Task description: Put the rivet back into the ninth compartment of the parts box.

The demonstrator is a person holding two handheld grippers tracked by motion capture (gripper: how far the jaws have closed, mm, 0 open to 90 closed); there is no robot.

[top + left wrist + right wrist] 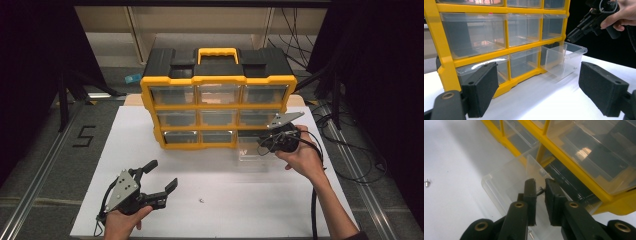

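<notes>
Right gripper over pulled-out drawer, jaws pinching screw for drop-in. Left gripper jaws wide, idle near loose screw: next pick.

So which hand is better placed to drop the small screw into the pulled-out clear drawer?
The right. The right gripper already pinches a small metal screw over the clear plastic drawer. The left gripper is open, far from it.

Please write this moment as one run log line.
right gripper: holds screw over open drawer | left gripper: open, idle
</notes>
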